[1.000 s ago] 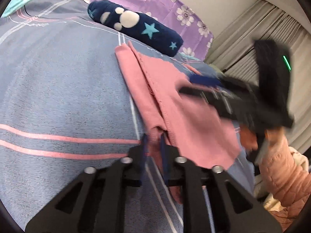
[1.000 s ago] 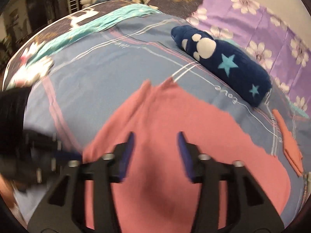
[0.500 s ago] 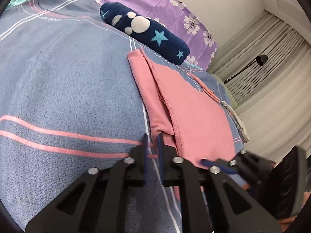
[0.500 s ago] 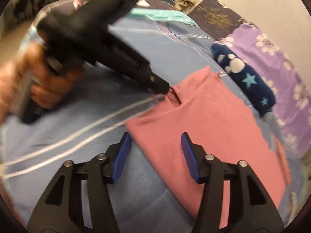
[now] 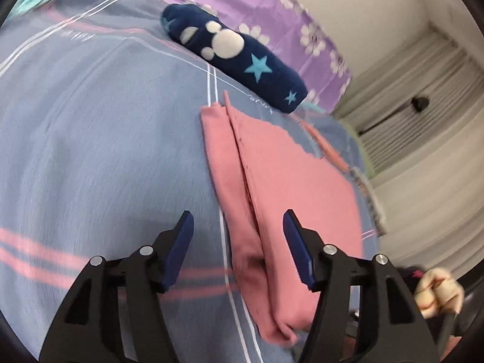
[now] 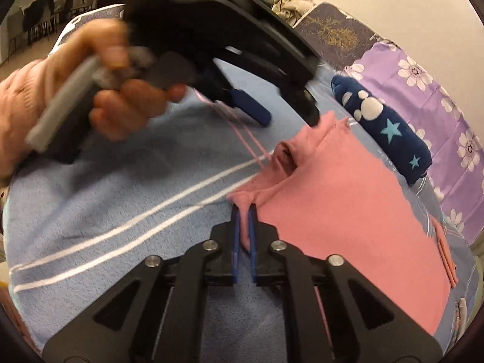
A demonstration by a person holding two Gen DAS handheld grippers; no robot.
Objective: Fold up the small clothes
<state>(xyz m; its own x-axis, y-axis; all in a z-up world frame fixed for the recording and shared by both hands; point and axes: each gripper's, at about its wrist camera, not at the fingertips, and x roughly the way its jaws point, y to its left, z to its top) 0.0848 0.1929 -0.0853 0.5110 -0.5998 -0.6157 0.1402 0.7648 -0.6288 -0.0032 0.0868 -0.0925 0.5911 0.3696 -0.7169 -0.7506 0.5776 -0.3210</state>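
Observation:
A pink garment (image 5: 290, 187) lies on the blue striped bedsheet (image 5: 90, 151), with its left side folded over into a long strip. My left gripper (image 5: 237, 248) is open above the near end of that fold and holds nothing. In the right wrist view the same pink garment (image 6: 348, 199) spreads to the right. My right gripper (image 6: 243, 236) is shut on the garment's near corner. The left gripper (image 6: 272, 115) shows there too, held in a hand, open above the garment's far corner.
A dark blue rolled blanket (image 5: 239, 57) with stars and white paw marks lies beyond the garment, also in the right wrist view (image 6: 384, 127). A purple flowered sheet (image 5: 266, 9) is behind it. A small orange cloth (image 6: 447, 254) lies at the garment's right. Curtains (image 5: 423, 115) hang at the right.
My left gripper has opened and let go of the garment's folded edge. My right gripper has closed on the garment's near corner.

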